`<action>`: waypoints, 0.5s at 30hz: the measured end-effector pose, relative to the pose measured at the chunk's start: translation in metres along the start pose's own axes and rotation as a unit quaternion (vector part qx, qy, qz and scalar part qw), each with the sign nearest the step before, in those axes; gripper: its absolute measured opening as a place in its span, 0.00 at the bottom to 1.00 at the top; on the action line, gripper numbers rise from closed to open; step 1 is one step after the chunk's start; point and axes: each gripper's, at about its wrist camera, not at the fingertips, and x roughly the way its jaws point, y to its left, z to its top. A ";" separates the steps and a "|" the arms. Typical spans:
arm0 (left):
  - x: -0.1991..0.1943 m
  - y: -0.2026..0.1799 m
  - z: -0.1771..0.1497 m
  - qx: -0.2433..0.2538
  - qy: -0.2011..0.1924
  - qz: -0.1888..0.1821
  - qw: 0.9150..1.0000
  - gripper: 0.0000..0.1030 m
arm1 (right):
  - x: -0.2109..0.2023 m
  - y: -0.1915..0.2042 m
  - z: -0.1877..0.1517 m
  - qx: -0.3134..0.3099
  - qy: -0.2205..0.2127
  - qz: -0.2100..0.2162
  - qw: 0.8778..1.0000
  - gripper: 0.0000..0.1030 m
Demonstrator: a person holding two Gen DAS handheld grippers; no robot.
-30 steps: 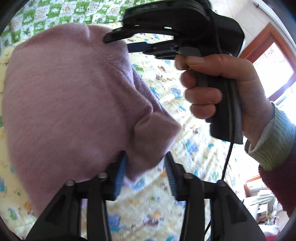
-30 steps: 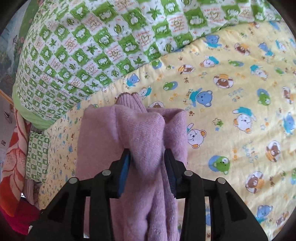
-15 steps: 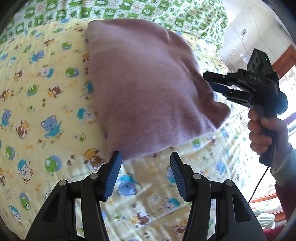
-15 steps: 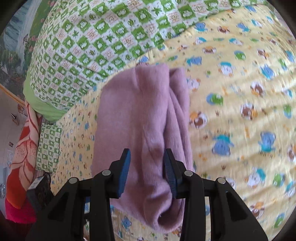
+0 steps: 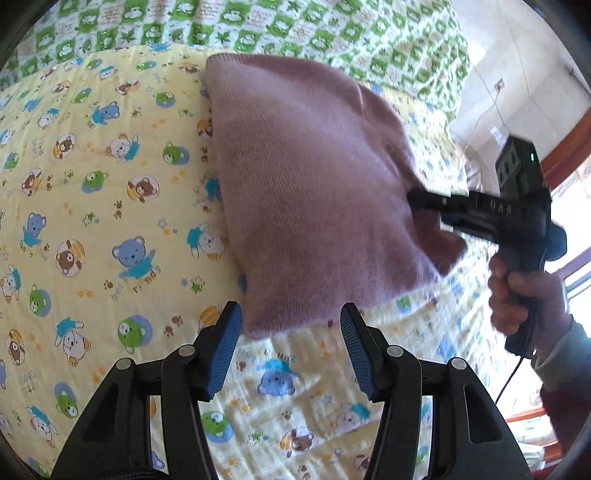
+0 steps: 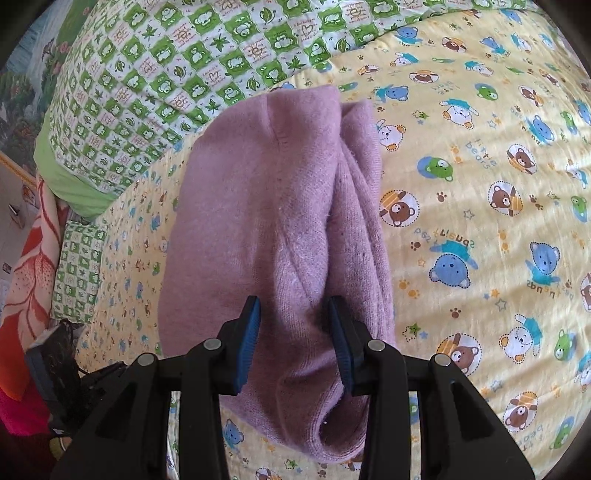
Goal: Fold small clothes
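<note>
A pink knit garment [image 5: 314, 192], folded over, lies on the yellow bear-print sheet [image 5: 110, 184]. My left gripper [image 5: 290, 325] stands open just in front of its near corner; the corner's tip reaches between the blue pads [image 5: 225, 347] and neither pad presses on it. My right gripper [image 5: 421, 206], held by a person's hand [image 5: 524, 295], grips the garment's right edge. In the right wrist view that gripper [image 6: 293, 314] is shut on a thick fold of the pink garment [image 6: 258, 206], which stretches away from it over the sheet [image 6: 480, 221].
A green-and-white checked quilt [image 5: 295, 26] [image 6: 166, 74] is bunched along the far side of the bed. An orange-red blanket [image 6: 26, 258] hangs past the bed's left edge. A white wall and wooden window frame [image 5: 569, 147] are at the right.
My left gripper let go of the garment's edge, widened and drew back from it. The garment went from hanging between both grippers to lying on the sheet, with the right gripper still holding.
</note>
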 end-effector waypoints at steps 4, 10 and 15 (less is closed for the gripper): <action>0.014 0.005 0.009 -0.020 0.022 0.002 1.000 0.55 | 0.001 -0.005 -0.002 0.002 -0.002 0.008 1.000 0.37; 0.034 -0.003 0.009 -0.025 0.037 -0.002 0.999 0.55 | -0.010 0.000 0.002 -0.001 -0.010 0.026 1.000 0.11; 0.040 -0.007 0.008 -0.027 0.047 -0.010 0.998 0.56 | -0.057 0.009 0.010 -0.008 -0.065 0.065 0.996 0.11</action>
